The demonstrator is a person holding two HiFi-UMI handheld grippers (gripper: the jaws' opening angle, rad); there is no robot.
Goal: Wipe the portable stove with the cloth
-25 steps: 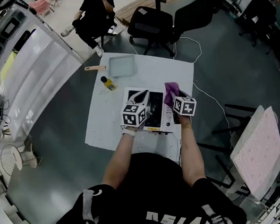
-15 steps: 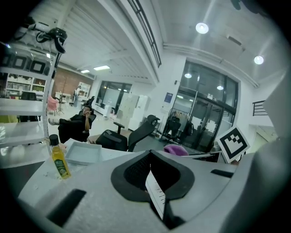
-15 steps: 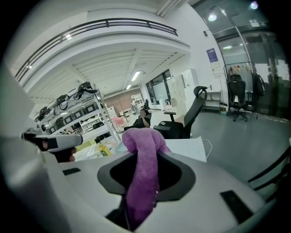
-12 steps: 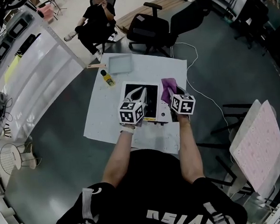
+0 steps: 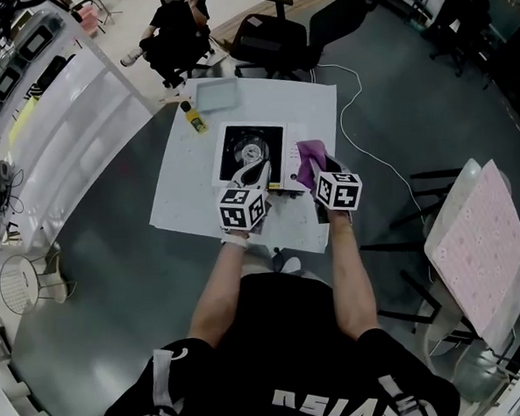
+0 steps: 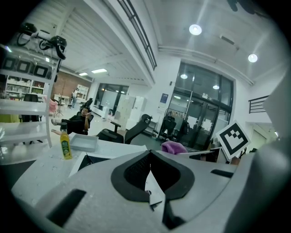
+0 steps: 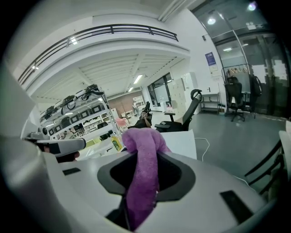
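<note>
The stove (image 5: 249, 146) sits mid-bench, at 12 o'clock from the person. The cloth (image 5: 308, 163) hangs at its 3 o'clock end. The right gripper (image 5: 318, 178) has its fingers clamped on the cloth's middle, so a thick purple fold bulges out between them. Whether the fold touches the stove top is hard to tell from above.

The step in hand looks like a wiping pass. To do it well, lower the right gripper until the loose fold, not the fingers, lies flat on the metal. Then draw it from 3 toward 9 o'clock in overlapping strokes, working round the burner ring and not snagging on it. Keep the grip firm, since a bunched cloth can slip out under drag.

The left gripper (image 5: 256, 171) hovers at the stove's 6 o'clock edge. Its fingers (image 6: 132, 173) are together at the tips and hold nothing. It would serve best pressed on that edge to stop the stove sliding.

The stove's long axis runs roughly 9 to 3 o'clock, with the black burner half toward 9 and the pale half toward 3. Its front probably faces the person at 6.

The bench (image 5: 189, 189) also carries a bottle (image 5: 193, 117) and a tray (image 5: 216, 95) at 11 o'clock, well apart from the stove.
</note>
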